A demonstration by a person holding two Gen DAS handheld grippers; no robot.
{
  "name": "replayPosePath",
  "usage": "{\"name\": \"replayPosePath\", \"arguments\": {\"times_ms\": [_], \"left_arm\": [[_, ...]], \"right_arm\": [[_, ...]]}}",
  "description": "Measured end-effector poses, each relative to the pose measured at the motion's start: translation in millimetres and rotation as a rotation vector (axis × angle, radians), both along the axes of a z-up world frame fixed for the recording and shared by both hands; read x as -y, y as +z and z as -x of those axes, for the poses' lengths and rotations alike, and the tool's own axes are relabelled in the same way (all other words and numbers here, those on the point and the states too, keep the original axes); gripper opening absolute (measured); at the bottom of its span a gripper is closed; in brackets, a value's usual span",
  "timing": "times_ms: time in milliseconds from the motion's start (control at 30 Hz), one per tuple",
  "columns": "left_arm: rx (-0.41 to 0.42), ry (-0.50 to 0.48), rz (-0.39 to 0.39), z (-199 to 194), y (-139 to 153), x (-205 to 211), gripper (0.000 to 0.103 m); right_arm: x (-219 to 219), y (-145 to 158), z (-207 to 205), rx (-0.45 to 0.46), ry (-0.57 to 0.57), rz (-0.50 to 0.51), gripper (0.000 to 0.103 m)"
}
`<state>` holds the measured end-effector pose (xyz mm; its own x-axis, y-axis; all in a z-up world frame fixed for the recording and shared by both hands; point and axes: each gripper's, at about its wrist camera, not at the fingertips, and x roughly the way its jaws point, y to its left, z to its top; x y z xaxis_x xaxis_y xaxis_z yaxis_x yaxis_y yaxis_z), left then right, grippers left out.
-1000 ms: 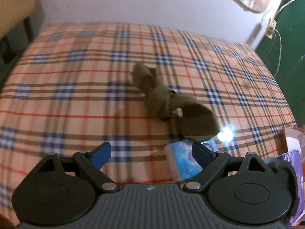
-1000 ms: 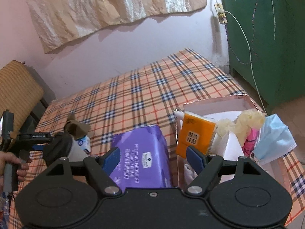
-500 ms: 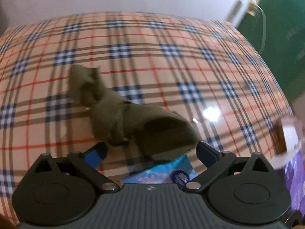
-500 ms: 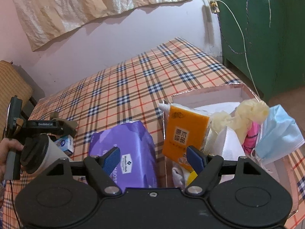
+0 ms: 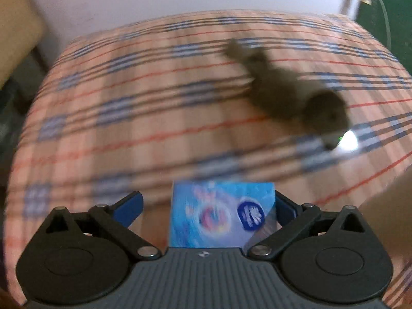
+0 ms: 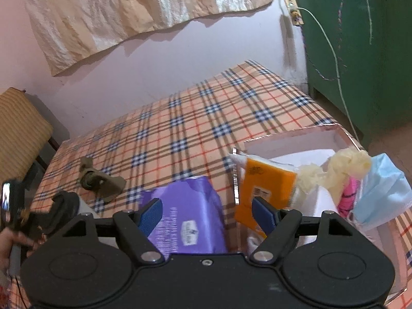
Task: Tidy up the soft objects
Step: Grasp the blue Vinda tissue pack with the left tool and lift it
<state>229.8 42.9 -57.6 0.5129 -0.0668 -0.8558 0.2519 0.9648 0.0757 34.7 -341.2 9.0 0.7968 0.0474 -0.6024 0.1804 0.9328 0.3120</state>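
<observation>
My left gripper point(image 5: 207, 206) is open. A small blue tissue pack point(image 5: 221, 216) lies between its fingers, against the right finger and apart from the left one. An olive-green sock point(image 5: 288, 95) lies on the plaid bed beyond it, and also shows in the right wrist view point(image 6: 103, 180). My right gripper point(image 6: 208, 213) is open and empty above a purple facial tissue pack point(image 6: 188, 219). A pink-rimmed box point(image 6: 296, 139) to the right holds an orange tissue pack point(image 6: 267, 182), cream gloves point(image 6: 334, 164) and a blue face mask point(image 6: 381, 188).
The plaid bed cover point(image 6: 206, 118) spreads to a pale wall at the back. A green cabinet point(image 6: 360, 51) with a hanging cable stands on the right. A tan chair back point(image 6: 18, 134) is on the left. The left wrist view is motion-blurred.
My left gripper has pulled back and swung left: the sock is now farther off at upper right and the blue pack sits fully between the fingers. My right gripper has shifted only a little.
</observation>
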Motion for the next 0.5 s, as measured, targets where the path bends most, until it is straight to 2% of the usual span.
{"name": "replayPosePath", "arguments": {"times_ms": [167,233,300,367,500], "left_arm": [[0.037,0.144,-0.003,45.9,6.1,-64.4,0.103],[0.070,0.193,0.039,60.8,11.4,-78.7,0.103],[0.112,0.208,0.097,74.7,15.9,-89.6,0.103],[0.152,0.198,0.123,83.2,17.1,-91.8,0.103],[0.184,0.174,0.076,75.3,12.8,-78.9,0.103]], "right_arm": [[-31.5,7.8,-2.4,0.022,0.071,0.014,0.090],[-53.3,11.4,-4.7,0.034,0.119,0.020,0.090],[-77.4,14.9,-8.6,0.042,0.174,0.035,0.090],[-109.2,19.0,-14.7,0.059,0.244,0.053,0.090],[-168.7,29.6,-30.0,0.100,0.341,0.067,0.090]]}}
